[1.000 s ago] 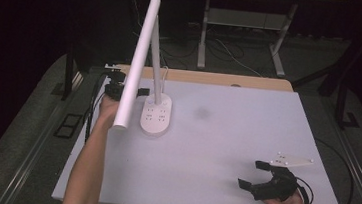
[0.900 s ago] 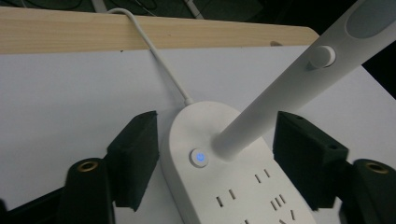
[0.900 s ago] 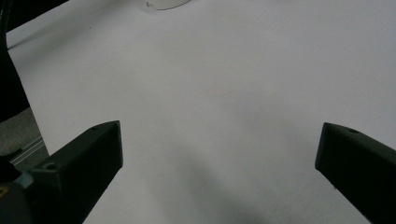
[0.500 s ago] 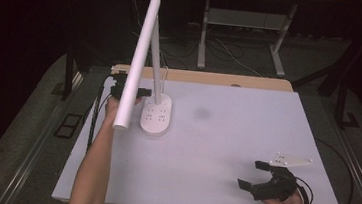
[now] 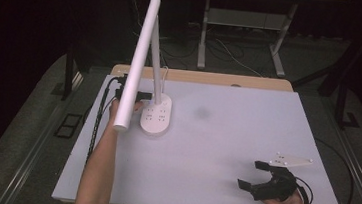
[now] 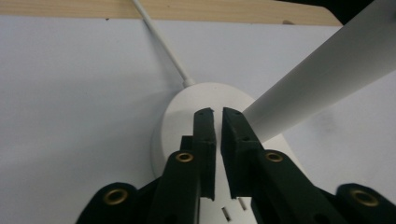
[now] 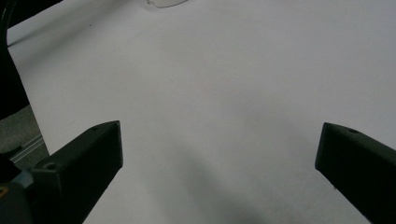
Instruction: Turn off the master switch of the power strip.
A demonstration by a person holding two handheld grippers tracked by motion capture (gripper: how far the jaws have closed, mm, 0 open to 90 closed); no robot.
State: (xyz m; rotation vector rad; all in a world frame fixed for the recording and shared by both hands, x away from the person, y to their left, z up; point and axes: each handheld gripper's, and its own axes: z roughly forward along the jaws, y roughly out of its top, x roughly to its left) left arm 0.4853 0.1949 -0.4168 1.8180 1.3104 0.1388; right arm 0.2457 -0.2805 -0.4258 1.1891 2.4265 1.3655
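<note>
Lamp (image 5: 156,114) sits at the far left of the bench (image 5: 226,136), and the left gripper (image 6: 218,114) hovers right over its base with the jaws pinched nearly together, nothing between them. My guess is it's going for a button on that base, so I'd come straight down with the tips and press lightly so the lamp doesn't skid. Right gripper (image 5: 262,176) rests well away from the lamp, jaws spread wide, empty.
</note>
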